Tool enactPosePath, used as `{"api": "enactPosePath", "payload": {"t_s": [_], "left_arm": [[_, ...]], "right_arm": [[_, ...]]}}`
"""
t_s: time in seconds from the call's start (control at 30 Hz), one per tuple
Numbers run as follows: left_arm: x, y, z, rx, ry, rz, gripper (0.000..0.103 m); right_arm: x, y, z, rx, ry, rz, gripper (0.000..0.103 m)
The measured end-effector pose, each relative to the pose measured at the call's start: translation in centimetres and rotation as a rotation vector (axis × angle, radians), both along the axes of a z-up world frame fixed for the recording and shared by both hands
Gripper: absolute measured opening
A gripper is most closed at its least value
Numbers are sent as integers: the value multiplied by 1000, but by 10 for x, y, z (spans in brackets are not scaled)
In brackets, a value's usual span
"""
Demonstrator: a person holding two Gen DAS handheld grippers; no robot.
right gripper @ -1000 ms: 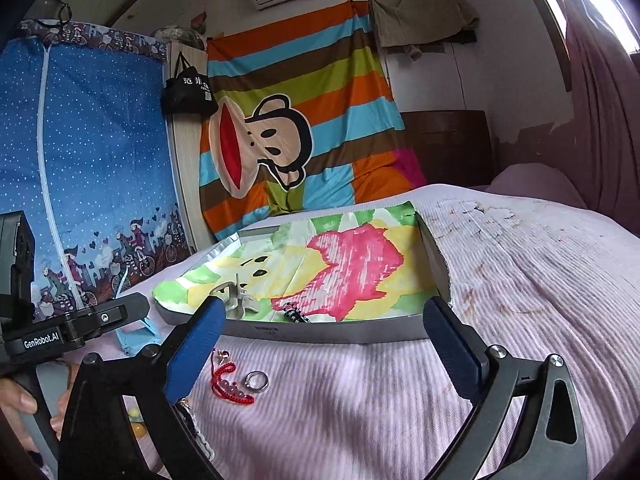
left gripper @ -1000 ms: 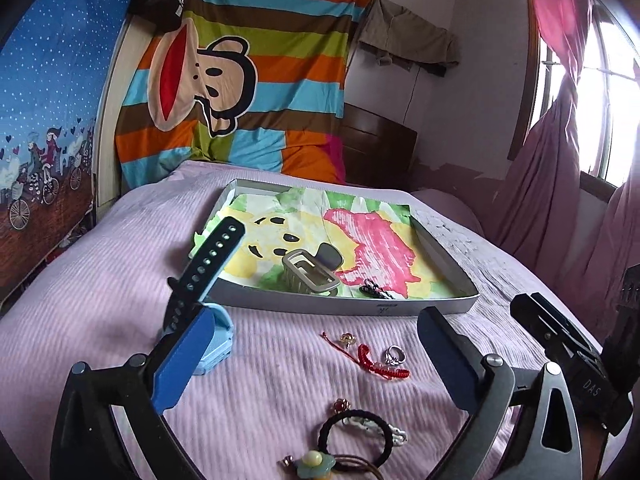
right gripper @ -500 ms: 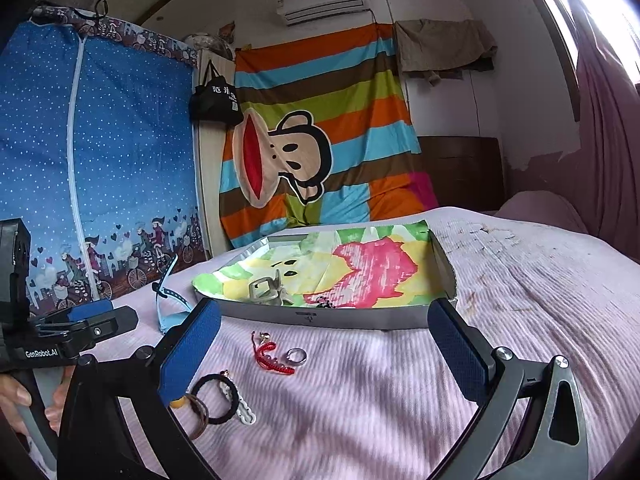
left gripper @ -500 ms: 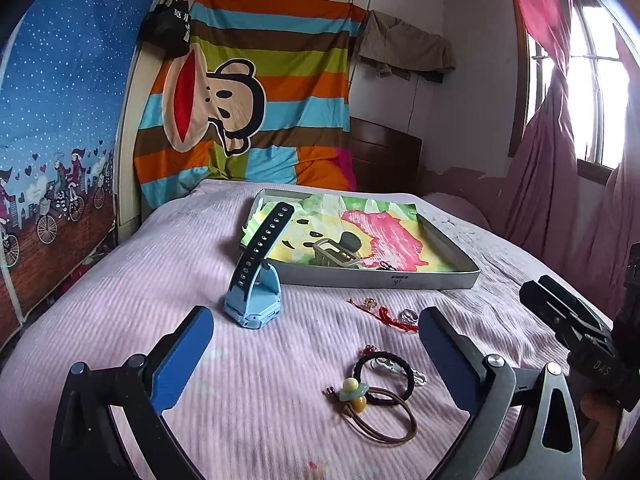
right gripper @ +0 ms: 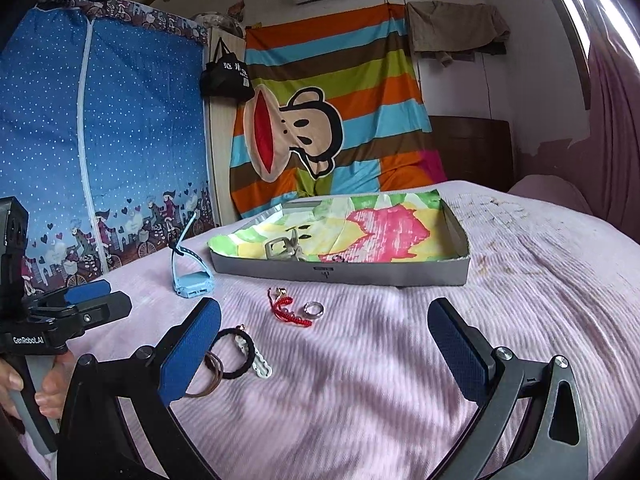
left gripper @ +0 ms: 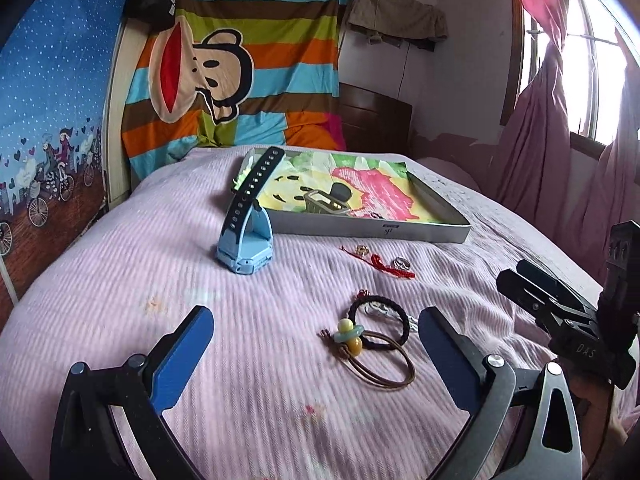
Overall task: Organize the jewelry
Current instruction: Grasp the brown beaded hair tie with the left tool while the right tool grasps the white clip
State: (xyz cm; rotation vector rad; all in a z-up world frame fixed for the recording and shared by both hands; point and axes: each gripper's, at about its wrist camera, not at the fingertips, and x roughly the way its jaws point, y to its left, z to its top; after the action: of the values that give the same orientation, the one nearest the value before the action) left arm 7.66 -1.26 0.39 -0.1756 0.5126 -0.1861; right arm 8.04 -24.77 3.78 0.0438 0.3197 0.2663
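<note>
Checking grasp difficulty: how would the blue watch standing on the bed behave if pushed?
The blue watch stands on its case with the strap arching up, so it probably tips readily. The soft bedspread adds wobble. The perforated strap looks flexible and would likely bend under a pinch.

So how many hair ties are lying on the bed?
2: a black braided hair tie near the left gripper's right finger, and a brown hair tie with beads overlapping its near edge. None seem hidden.

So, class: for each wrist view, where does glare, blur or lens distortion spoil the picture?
Left wrist view: the window blows out white at right, the bedspread is smeared, and straight edges bow. Right wrist view: glare washes the top-right corner, and soft shadows dapple the bedspread.
</note>
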Motion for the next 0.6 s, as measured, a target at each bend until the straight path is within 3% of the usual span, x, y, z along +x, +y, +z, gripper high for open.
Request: {"api": "enactPosePath", "payload": {"t_s": [0.07,0.13,0.23,0.3,0.43,0.6], "left_arm": [[3,2,-4,-19,27,-20,95],[6,3,-9,-38,55,-43,90],[10,2,-14,-60,88,-82,80],[12,0,-18,-73,112,-115,68],[14,-8,-23,-68,140,-171,58],[22,-16,-29,-51,196,-199,45]], "right_arm": [[5,-1,-6,13,29,13,99],[8,-2,-11,16,52,28,84],[13,4,-19,0,78,56,70],[16,9,-22,-14,91,85,63],[23,21,-30,-60,146,118,39],[30,29,-39,-73,201,156,30]]}}
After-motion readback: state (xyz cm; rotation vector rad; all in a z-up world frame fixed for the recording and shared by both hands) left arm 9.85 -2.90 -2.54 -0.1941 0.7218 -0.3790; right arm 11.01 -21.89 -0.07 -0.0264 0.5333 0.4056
